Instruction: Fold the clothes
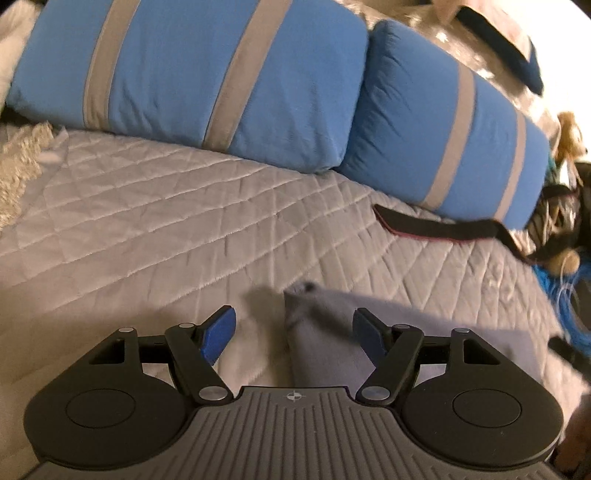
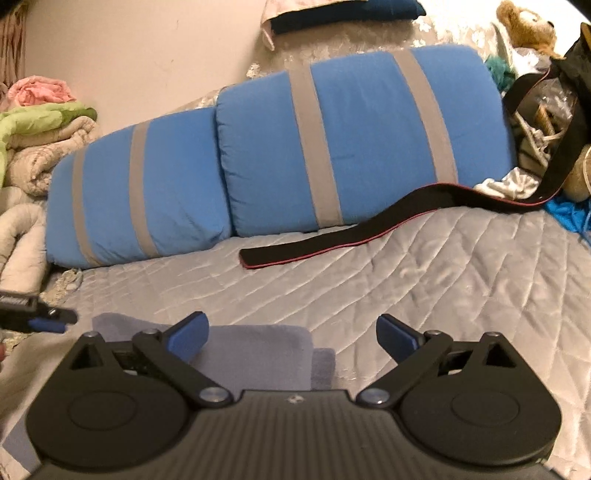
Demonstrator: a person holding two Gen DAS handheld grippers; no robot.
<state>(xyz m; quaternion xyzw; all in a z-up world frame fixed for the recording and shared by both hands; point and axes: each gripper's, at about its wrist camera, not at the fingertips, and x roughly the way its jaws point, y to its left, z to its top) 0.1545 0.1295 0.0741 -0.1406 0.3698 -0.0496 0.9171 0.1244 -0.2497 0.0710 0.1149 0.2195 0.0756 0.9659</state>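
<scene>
grey garment [image 1: 325, 354] – near part hidden under gripper body | black strap [image 1: 436, 223] – far right end lost in blurred clutter | teddy bear [image 2: 528, 26] – cut by top edge

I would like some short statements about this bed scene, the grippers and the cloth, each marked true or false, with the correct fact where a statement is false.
1. The right gripper holds the grey garment pinched between its pads. False: its jaws stand wide apart and press on nothing.
2. Two blue pillows with grey stripes lie at the far side of the quilted bed cover. True.
3. The black strap with a red edge lies folded on top of the grey garment. False: it lies stretched out on the cover by the pillows, apart from the garment.
4. A raised corner of the grey garment sits between the open jaws of the left gripper. True.
5. The bed cover is green. False: it is grey.
</scene>
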